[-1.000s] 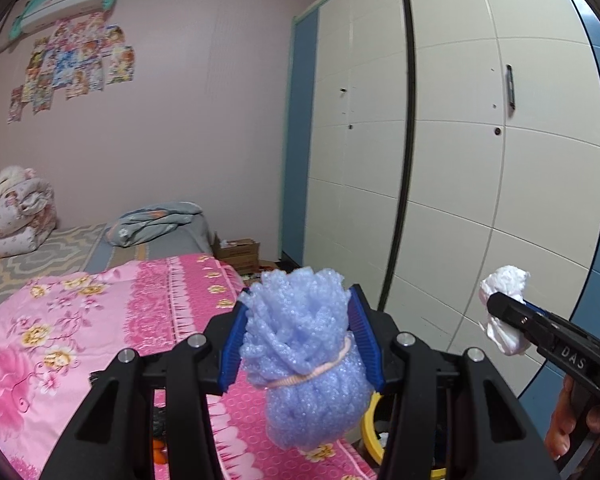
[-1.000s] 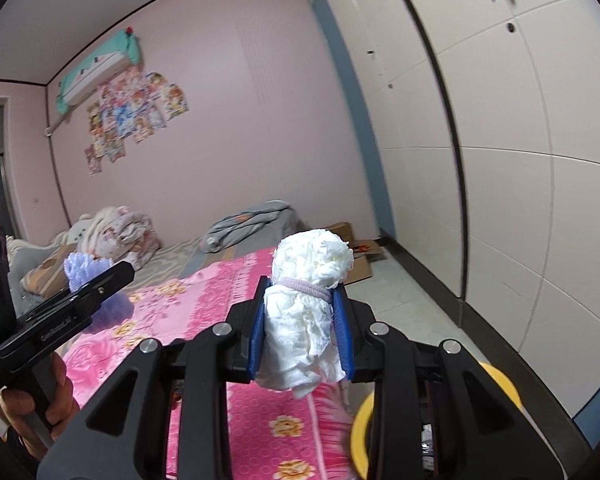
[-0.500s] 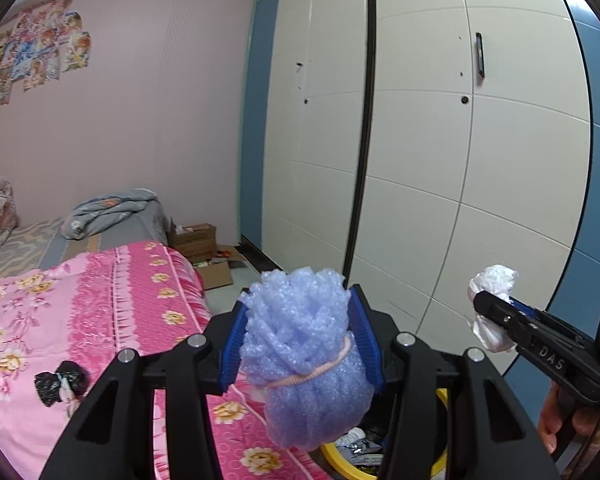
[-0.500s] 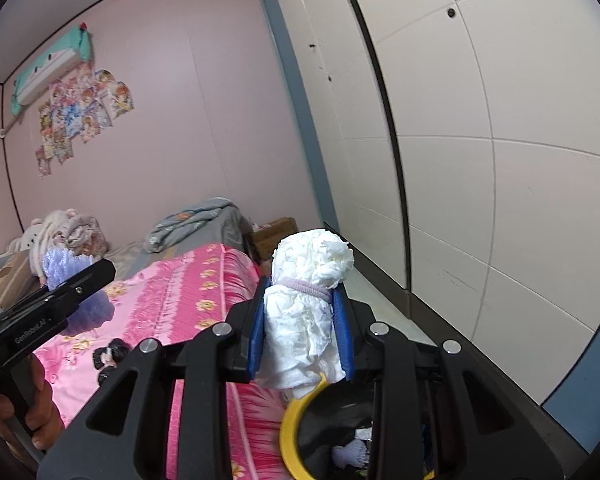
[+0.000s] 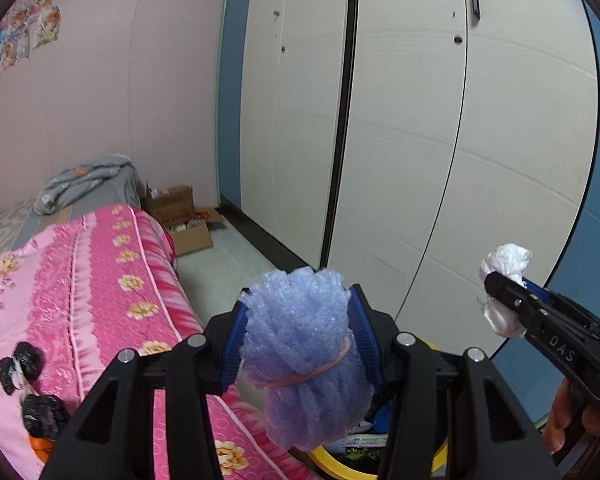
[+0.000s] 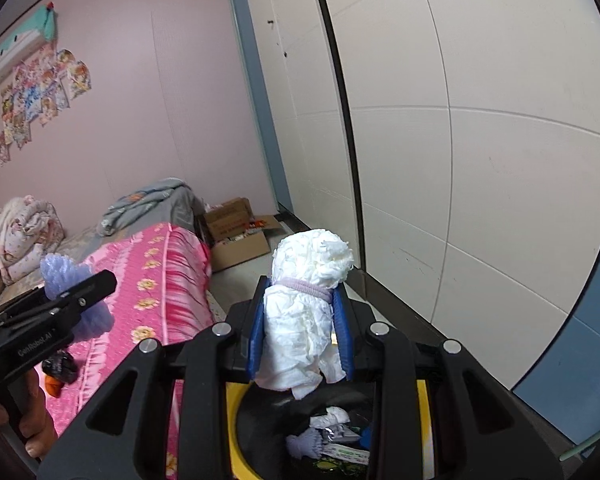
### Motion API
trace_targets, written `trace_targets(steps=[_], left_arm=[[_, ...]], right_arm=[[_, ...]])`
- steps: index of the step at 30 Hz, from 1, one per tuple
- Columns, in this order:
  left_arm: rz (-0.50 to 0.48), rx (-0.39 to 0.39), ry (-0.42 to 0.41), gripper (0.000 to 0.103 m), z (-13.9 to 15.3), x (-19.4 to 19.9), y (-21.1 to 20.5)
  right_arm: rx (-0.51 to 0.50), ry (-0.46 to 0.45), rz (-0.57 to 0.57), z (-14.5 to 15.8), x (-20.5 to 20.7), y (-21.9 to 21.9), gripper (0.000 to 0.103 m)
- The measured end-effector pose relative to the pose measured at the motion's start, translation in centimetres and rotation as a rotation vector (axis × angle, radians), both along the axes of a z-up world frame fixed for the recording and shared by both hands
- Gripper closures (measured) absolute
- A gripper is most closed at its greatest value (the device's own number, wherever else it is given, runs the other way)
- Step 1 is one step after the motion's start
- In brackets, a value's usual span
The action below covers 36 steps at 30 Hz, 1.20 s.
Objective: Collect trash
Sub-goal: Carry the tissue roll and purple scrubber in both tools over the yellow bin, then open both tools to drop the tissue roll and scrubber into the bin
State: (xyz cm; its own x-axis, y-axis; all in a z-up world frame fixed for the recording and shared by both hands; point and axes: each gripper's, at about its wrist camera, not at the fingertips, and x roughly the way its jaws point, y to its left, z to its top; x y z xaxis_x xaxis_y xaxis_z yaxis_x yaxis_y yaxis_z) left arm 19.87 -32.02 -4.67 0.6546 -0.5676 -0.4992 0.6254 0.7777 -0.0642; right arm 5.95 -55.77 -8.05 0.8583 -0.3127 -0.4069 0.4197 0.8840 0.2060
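Note:
My left gripper (image 5: 300,340) is shut on a blue-purple foam wad (image 5: 304,360) bound with a rubber band. My right gripper (image 6: 300,320) is shut on a white crumpled paper wad (image 6: 304,320) bound with a purple band. Both are held in the air above a yellow-rimmed trash bin (image 6: 236,432) that holds several bits of trash; its rim also shows in the left wrist view (image 5: 332,462). The right gripper with the white wad (image 5: 504,288) shows at the right of the left wrist view. The left gripper with the foam wad (image 6: 60,272) shows at the left of the right wrist view.
A bed with a pink flowered cover (image 5: 80,300) lies to the left, with black crumpled pieces (image 5: 20,364) on it. A white wardrobe (image 5: 420,140) stands along the right. An open cardboard box (image 6: 236,240) sits on the floor at the bed's far end.
Both grippers have swung right, away from the bed and toward the wardrobe, and tipped down. The bin has come into fuller view below them. Both wads stay gripped.

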Motion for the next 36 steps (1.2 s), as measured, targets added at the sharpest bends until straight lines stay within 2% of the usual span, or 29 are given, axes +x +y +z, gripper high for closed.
trace_targets(steps=[7, 14, 24, 26, 27, 28, 30, 32, 34, 36], left_arm=[[-0.028, 0.066, 0.092, 0.057, -4.5, 1.9, -3.0], [-0.044, 0.093, 0.181, 0.057, -7.9, 3.4, -4.9], [-0.068, 0.097, 0.197, 0.055, -8.8, 3.1, -6.2], [-0.065, 0.098, 0.193, 0.052, -8.8, 3.0, -6.4], [-0.066, 0.095, 0.193, 0.051, -8.7, 2.9, -6.4], [-0.067, 0.093, 0.192, 0.048, -8.6, 2.9, -6.3], [-0.066, 0.089, 0.186, 0.038, -8.4, 2.8, -6.2], [-0.058, 0.085, 0.183, 0.034, -8.2, 2.8, -6.0], [-0.054, 0.075, 0.183, 0.022, -7.9, 2.8, -5.6], [-0.037, 0.073, 0.170, 0.019, -7.5, 2.7, -5.2]], right_arm=[[0.033, 0.066, -0.023, -3.2, 1.7, -1.3, 0.075], [0.049, 0.111, -0.044, -5.8, 2.2, -1.9, 0.075], [0.026, 0.100, -0.096, -6.5, 1.6, -2.4, 0.072], [0.024, 0.093, -0.108, -6.3, 1.5, -2.3, 0.068], [0.023, 0.088, -0.113, -6.3, 1.4, -2.2, 0.063], [0.022, 0.082, -0.119, -6.2, 1.2, -2.2, 0.057], [0.018, 0.073, -0.131, -6.0, 1.0, -2.1, 0.053], [0.014, 0.065, -0.141, -5.7, 0.6, -2.1, 0.053], [0.015, 0.053, -0.148, -5.4, 0.2, -1.9, 0.051], [0.007, 0.041, -0.155, -4.9, -0.1, -1.7, 0.050]])
